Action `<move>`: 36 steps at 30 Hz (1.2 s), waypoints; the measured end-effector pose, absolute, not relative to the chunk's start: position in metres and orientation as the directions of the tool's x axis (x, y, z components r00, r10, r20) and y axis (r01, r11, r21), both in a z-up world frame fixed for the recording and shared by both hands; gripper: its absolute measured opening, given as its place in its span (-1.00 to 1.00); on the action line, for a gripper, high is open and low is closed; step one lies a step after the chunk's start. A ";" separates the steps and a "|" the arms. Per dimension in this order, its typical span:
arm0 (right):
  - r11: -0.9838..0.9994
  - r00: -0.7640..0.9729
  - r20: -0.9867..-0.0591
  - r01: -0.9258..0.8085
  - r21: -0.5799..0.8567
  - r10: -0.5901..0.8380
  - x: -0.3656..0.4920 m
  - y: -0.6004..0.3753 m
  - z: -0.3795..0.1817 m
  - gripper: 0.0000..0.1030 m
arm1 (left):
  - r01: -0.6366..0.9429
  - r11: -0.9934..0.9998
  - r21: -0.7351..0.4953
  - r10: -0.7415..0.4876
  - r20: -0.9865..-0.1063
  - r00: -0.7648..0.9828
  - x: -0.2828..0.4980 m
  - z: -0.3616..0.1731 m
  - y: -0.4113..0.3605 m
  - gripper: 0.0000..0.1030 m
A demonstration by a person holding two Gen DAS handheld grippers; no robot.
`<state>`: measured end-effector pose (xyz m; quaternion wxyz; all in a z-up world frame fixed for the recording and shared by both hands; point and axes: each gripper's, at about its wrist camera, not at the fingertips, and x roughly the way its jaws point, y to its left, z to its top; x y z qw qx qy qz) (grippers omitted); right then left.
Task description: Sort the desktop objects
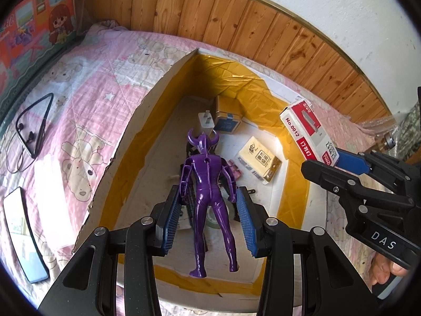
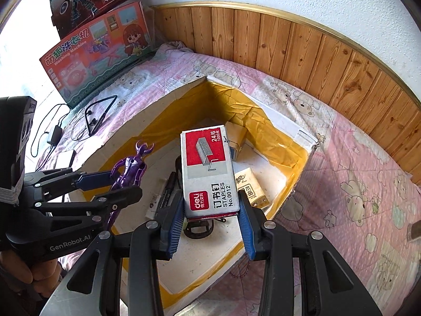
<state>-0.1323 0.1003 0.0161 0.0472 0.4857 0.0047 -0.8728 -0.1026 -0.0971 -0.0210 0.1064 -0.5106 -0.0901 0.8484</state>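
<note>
Purple figure (image 1: 208, 197): glossy plastic toy, horned head, seen from the back, upright, arms hanging at its sides, legs slightly apart; held in the air above the open cardboard box (image 1: 147, 121).

Staple box (image 2: 209, 171): rectangular carton, red and grey face printed "deli", "STAPLES No.0012" and "24/6", with a picture of a staple strip; closed, tilted, printed face up; held in the air above the same box.

Cardboard box: open-topped, inner walls lined with yellow tape, white floor; rests on a pink patterned cloth and holds small cartons, a tissue pack, a marker.
</note>
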 end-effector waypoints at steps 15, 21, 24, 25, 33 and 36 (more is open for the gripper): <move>-0.993 -0.468 -0.883 0.112 -0.021 -0.034 -0.164 0.100 -0.005 -0.23 | -0.087 -0.976 -0.199 0.217 -0.878 -0.426 -0.112 -0.033 -0.095 -0.15; -0.994 -0.436 -0.900 0.107 -0.029 -0.021 -0.178 0.104 -0.017 -0.22 | -0.066 -0.976 -0.205 0.215 -0.893 -0.396 -0.118 -0.040 -0.099 -0.12; -0.995 -0.417 -0.909 0.100 -0.014 -0.029 -0.186 0.107 -0.025 -0.22 | -0.031 -0.973 -0.230 0.225 -0.902 -0.370 -0.122 -0.046 -0.104 -0.06; -0.995 -0.411 -0.911 0.100 -0.010 -0.032 -0.188 0.108 -0.028 -0.21 | -0.015 -0.971 -0.241 0.229 -0.904 -0.361 -0.123 -0.048 -0.107 -0.06; -0.996 -0.396 -0.918 0.089 -0.015 -0.022 -0.190 0.111 -0.035 -0.06 | 0.021 -0.954 -0.299 0.277 -0.904 -0.325 -0.126 -0.052 -0.114 -0.02; -0.994 -0.379 -0.924 0.108 -0.001 -0.041 -0.182 0.111 -0.032 -0.06 | 0.014 -0.958 -0.288 0.266 -0.900 -0.346 -0.124 -0.046 -0.115 -0.02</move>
